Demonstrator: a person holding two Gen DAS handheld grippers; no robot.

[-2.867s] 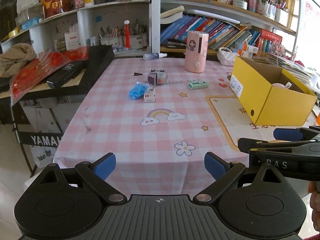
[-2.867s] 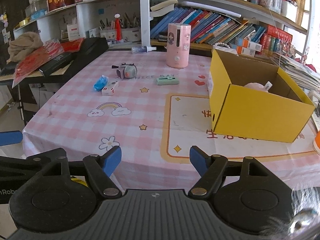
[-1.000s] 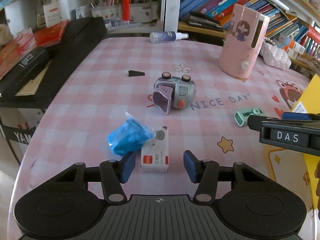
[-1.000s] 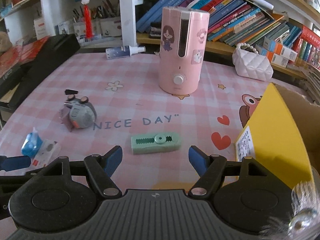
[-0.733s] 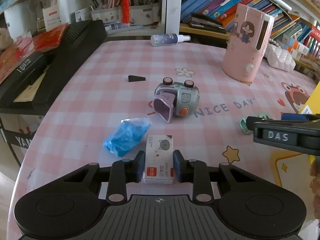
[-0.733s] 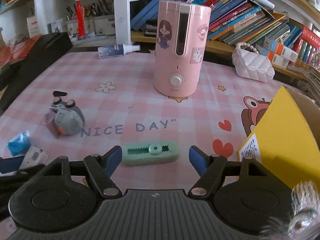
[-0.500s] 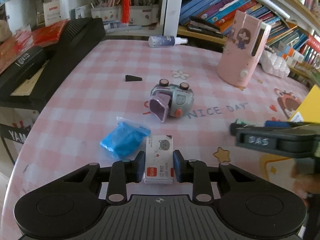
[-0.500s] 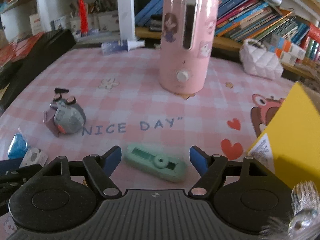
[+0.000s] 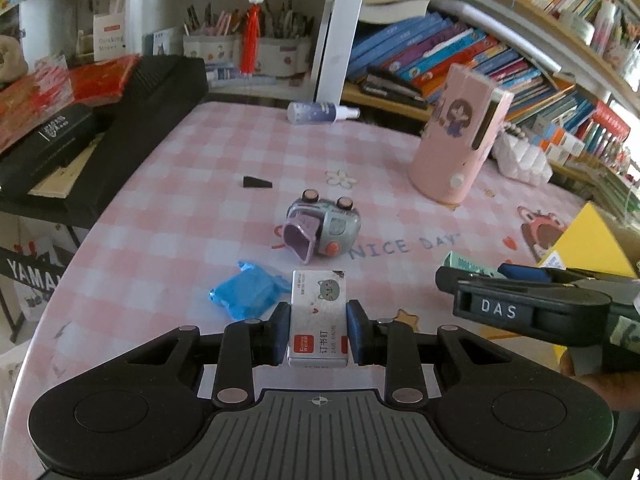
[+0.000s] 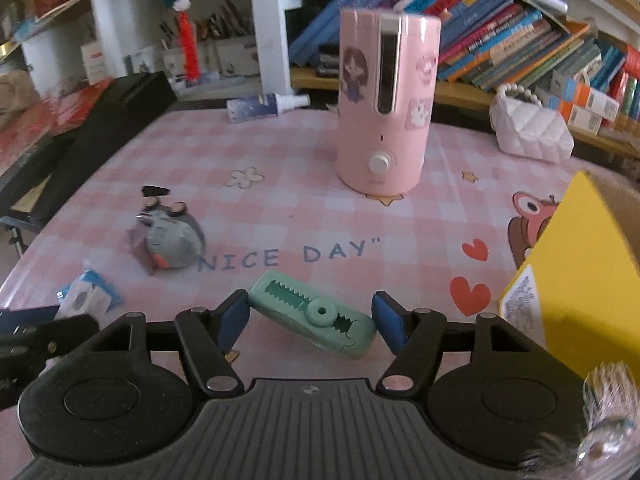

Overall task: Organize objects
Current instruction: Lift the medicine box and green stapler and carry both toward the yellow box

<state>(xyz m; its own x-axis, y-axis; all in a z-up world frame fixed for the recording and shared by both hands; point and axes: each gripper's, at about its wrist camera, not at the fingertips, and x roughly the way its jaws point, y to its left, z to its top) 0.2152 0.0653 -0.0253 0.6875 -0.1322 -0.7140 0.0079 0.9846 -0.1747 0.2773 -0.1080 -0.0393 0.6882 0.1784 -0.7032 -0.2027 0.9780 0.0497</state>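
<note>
My left gripper [image 9: 318, 336] is shut on a small white staple box [image 9: 318, 316] with a red label, held just above the pink checked tablecloth [image 9: 192, 200]. A crumpled blue bag [image 9: 244, 296] lies beside it to the left. A mint green correction tape [image 10: 288, 300] lies slanted on the cloth between the fingers of my right gripper [image 10: 312, 316]. Its jaws are closing, and the blue pads [image 10: 234, 314] stand at the tape's two ends. A grey and purple toy camera [image 9: 324, 228] sits further back. The open yellow box [image 10: 580, 264] is at the right.
A tall pink humidifier [image 10: 384, 112] stands at the back, with a spray bottle [image 9: 316, 113] lying behind it. A small black wedge [image 9: 256, 182] lies on the cloth. A black keyboard case [image 9: 140, 120] borders the table's left side. Bookshelves and a white purse [image 10: 532, 132] line the back.
My left gripper closed on the staple box and rose a little with it. The right jaws narrowed around the green tape, which turned from level to slanted.
</note>
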